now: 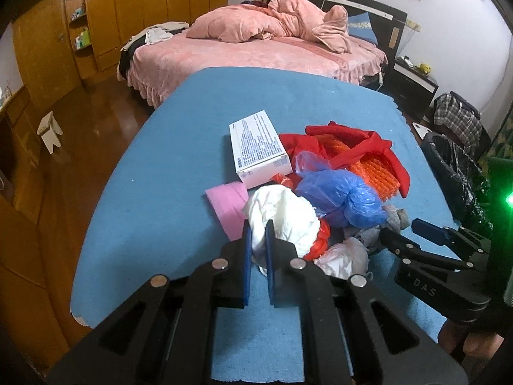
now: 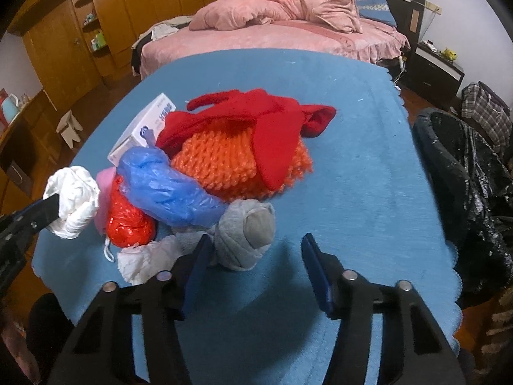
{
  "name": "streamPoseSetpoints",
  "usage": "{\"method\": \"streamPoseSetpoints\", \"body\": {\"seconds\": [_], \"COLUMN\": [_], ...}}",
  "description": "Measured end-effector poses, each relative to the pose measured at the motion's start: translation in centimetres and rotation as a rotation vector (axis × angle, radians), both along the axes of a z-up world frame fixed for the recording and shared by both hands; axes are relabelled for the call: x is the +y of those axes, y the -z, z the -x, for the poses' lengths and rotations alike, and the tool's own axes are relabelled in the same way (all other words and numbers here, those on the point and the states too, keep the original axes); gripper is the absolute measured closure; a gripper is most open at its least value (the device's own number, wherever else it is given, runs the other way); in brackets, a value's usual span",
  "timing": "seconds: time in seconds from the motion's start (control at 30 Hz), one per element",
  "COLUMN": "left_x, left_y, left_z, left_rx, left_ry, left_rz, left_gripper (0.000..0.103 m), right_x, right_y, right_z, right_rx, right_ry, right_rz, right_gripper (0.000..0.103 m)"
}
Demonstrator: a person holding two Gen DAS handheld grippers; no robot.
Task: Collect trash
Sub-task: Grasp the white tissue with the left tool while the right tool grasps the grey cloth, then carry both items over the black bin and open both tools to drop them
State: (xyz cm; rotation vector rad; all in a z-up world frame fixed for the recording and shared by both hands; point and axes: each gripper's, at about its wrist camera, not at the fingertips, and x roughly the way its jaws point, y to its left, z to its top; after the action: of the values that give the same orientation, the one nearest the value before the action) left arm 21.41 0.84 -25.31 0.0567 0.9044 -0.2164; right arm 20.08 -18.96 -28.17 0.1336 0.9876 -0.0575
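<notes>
A pile of trash lies on a blue-covered table (image 1: 166, 166). My left gripper (image 1: 258, 227) is shut on a crumpled white wad (image 1: 285, 221), which also shows at the left of the right wrist view (image 2: 75, 199). My right gripper (image 2: 256, 243) is open, its fingers on either side of a rolled grey sock (image 2: 247, 234) at the pile's near edge. The pile also holds a blue plastic bag (image 2: 166, 189), a red plastic bag (image 2: 128, 221), a pink piece (image 1: 227, 205), a white box (image 1: 259, 147), an orange knit with red cloth (image 2: 243, 147) and a pale crumpled tissue (image 2: 144, 260).
A bin lined with a black bag (image 2: 465, 192) stands off the table's right edge. A pink bed (image 1: 256, 51) is behind the table, wooden wardrobes (image 1: 128, 6) at the left, a small stool (image 1: 49, 128) on the floor and a nightstand (image 1: 413, 80) at the right.
</notes>
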Motion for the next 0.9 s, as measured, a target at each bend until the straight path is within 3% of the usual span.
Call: {"method": "streamPoseSetpoints", "body": {"seconds": [0.07,0.17,0.57,0.9], "left_x": [0.0,0.0,-1.1,-6.3], "left_y": [0.2,0.2,-1.6,-4.2], "left_z": [0.0,0.1,2.0,3.1], "left_rx": [0.002,0.000,-0.003,-0.022], "left_ry": [-0.001,-0.002,-0.015,0.007], "left_rz": [-0.002,-0.003,-0.010,0.001], "left_gripper": [0.096,0.096,0.096,0.096], "right_x": [0.1,0.4,-2.5,-9.6], "right_y": [0.3,0.0,-5.1,-9.1], "right_z": [-0.1,0.1,3.4,5.2], "right_rx": [0.007,0.000,-0.065,-0.097], "right_ry": [-0.016,-0.033,0.017,0.073], "right_rz": [-0.025,-0.021,-0.040,-0.048], "right_gripper": [0.074,0.077,0.078,0.078]}}
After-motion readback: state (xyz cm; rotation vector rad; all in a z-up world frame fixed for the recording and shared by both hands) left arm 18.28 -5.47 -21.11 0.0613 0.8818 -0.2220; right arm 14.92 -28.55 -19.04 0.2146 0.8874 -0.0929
